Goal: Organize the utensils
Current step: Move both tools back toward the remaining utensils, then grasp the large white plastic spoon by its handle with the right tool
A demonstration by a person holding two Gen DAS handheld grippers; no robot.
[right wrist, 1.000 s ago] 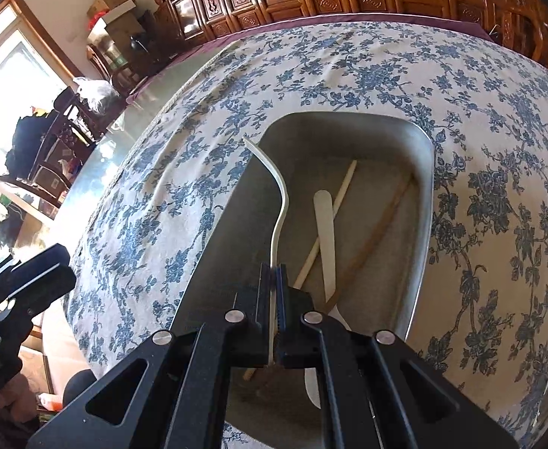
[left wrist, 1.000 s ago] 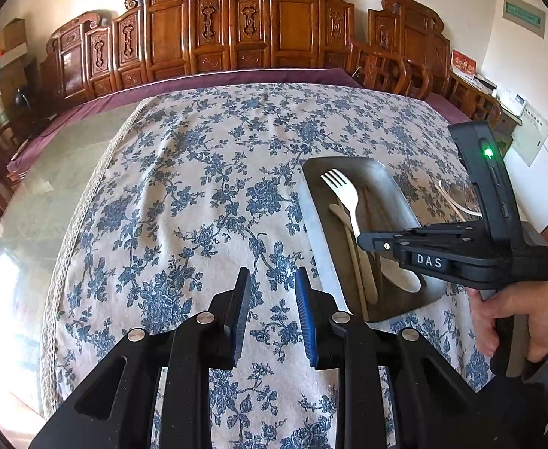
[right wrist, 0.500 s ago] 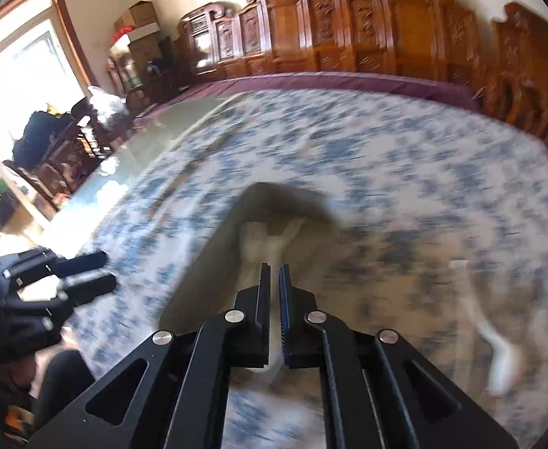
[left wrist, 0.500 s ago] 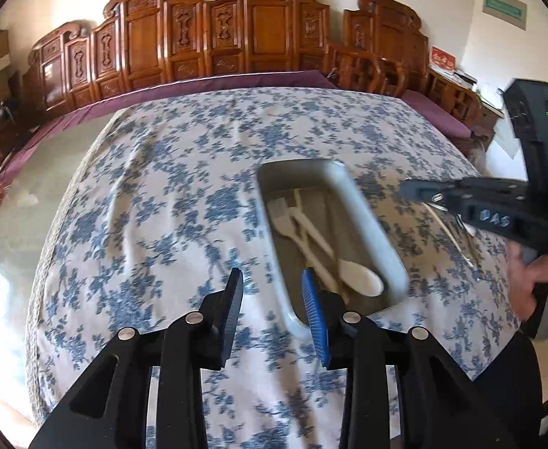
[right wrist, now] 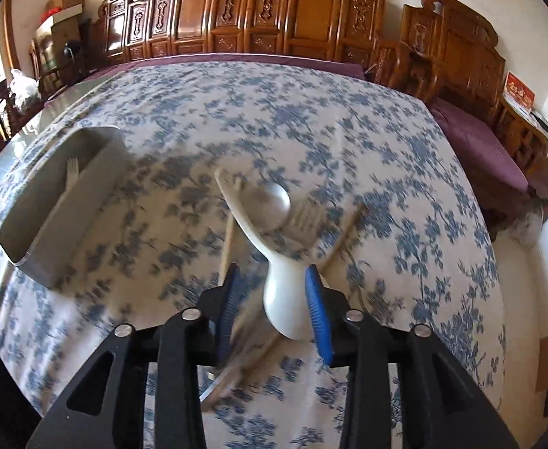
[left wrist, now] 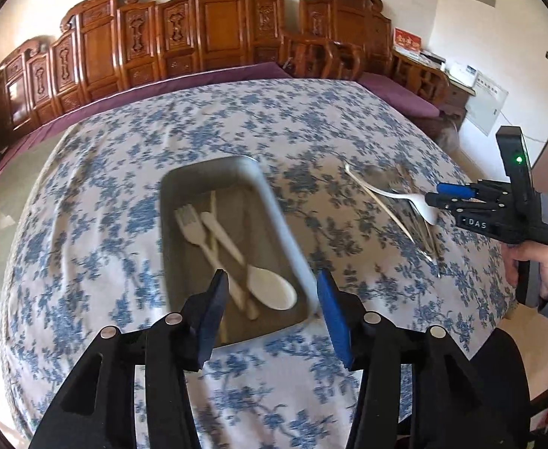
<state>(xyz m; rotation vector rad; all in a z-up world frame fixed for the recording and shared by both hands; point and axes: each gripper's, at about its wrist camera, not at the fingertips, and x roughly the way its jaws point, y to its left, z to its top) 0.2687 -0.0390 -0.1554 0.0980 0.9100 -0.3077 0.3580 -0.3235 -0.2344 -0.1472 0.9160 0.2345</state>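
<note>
A grey metal tray [left wrist: 270, 202] sits on the blue-flowered tablecloth and holds a white fork [left wrist: 191, 228], a white spoon [left wrist: 270, 288] and chopsticks. It also shows at the left of the right wrist view [right wrist: 60, 205]. My left gripper [left wrist: 270, 299] is open and empty above the tray's near end. My right gripper [right wrist: 270, 288] is open, its jaws on either side of a white spoon's handle [right wrist: 285, 299]. This spoon lies on the cloth in a loose pile with a fork [right wrist: 304, 220] and chopsticks [right wrist: 343, 239]. The pile also shows in the left wrist view [left wrist: 405, 202].
Carved wooden chairs [left wrist: 214, 37] line the wall behind the table. The table's right edge [right wrist: 498, 262] drops to the floor. A purple cloth [right wrist: 476, 134] runs along the table's far side.
My right gripper let go of the fork into the tray, swung right to the loose pile and opened. My left gripper opened wider and now faces the tray.
</note>
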